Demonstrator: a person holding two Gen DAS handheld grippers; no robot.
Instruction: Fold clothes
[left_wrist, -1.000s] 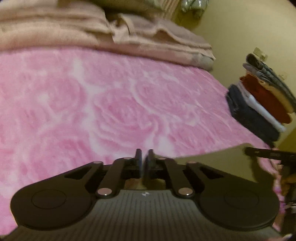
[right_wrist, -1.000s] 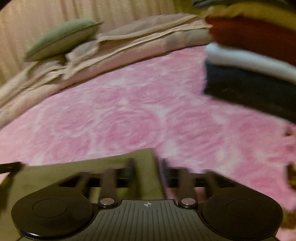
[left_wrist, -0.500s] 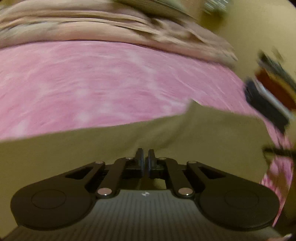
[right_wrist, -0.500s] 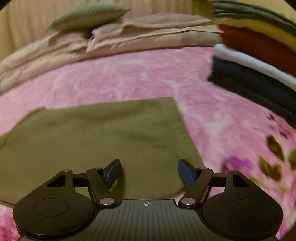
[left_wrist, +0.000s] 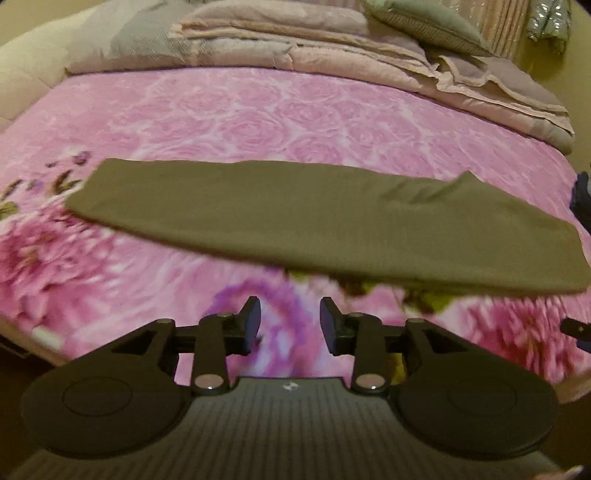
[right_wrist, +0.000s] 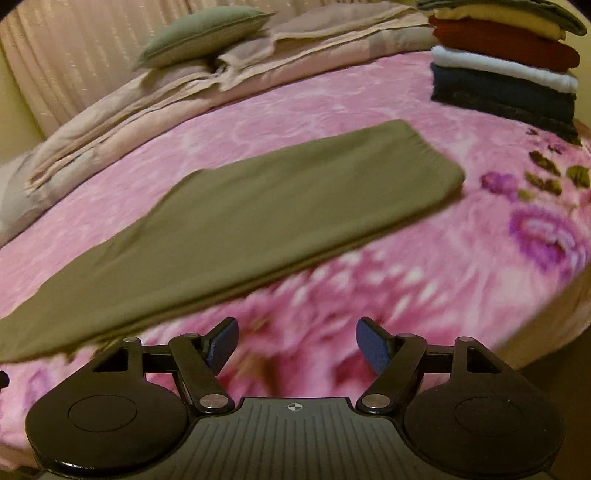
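Observation:
An olive-green garment (left_wrist: 314, 221) lies flat on the pink floral bedspread (left_wrist: 258, 118), folded into a long narrow strip; the right wrist view shows the same garment (right_wrist: 258, 210) running from lower left to upper right. My left gripper (left_wrist: 290, 323) hovers open over the bedspread, short of the strip's near edge, with nothing between its fingers. My right gripper (right_wrist: 297, 345) is open too, wider, also short of the garment and holding nothing.
A stack of folded clothes (right_wrist: 506, 70) sits at the bed's far right corner. Beige bedding (left_wrist: 332, 48) and a grey-green pillow (right_wrist: 203, 33) are piled along the far side. The bed's near edge (right_wrist: 546, 328) curves close beside my right gripper.
The left gripper was shut on the olive garment and has since let go and opened. Both grippers have pulled back toward the near edge, leaving the folded strip lying on the bed.

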